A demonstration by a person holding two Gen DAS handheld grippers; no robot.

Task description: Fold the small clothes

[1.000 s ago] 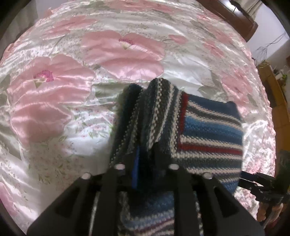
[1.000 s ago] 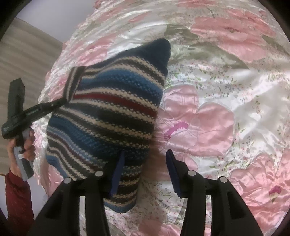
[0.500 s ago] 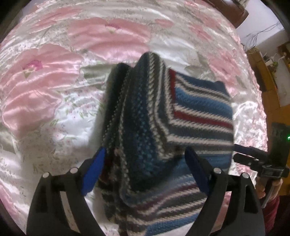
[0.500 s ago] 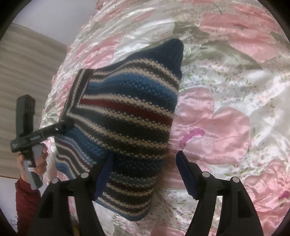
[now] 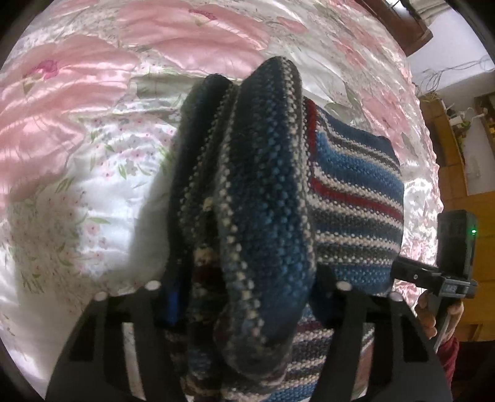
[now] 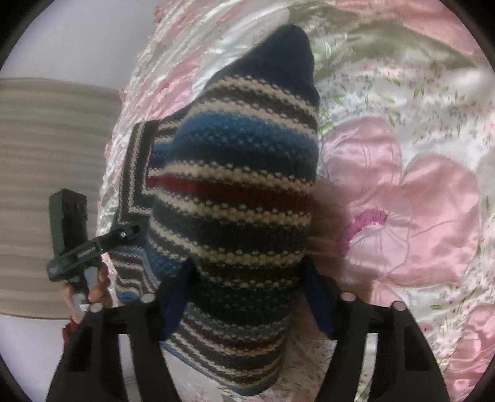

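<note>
A knitted sweater (image 5: 355, 185) with blue, white, grey and red stripes lies folded on a pink flowered satin bedspread (image 5: 92, 123). My left gripper (image 5: 247, 293) is closed on a thick bunched fold at the sweater's near end, and the knit fills the whole gap between the fingers. From the opposite side, my right gripper (image 6: 247, 290) has the sweater (image 6: 232, 173) pinched between its blue pads. The sweater's dark collar end points away from it. Each gripper also shows in the other's view: the right gripper (image 5: 411, 273) and the left gripper (image 6: 123, 235), both at the sweater's edge.
The bedspread (image 6: 417, 201) spreads wide around the sweater. A hand (image 6: 99, 284) in a red sleeve holds the left tool. Wooden furniture (image 5: 448, 154) and a dark headboard (image 5: 396, 18) stand beyond the bed. A beige striped panel (image 6: 46, 139) is past the bed's edge.
The left gripper let go of a thin fold, opened wide, then closed in on a thicker bundle. The right gripper opened wider and moved forward, so the sweater now fills its gap.
</note>
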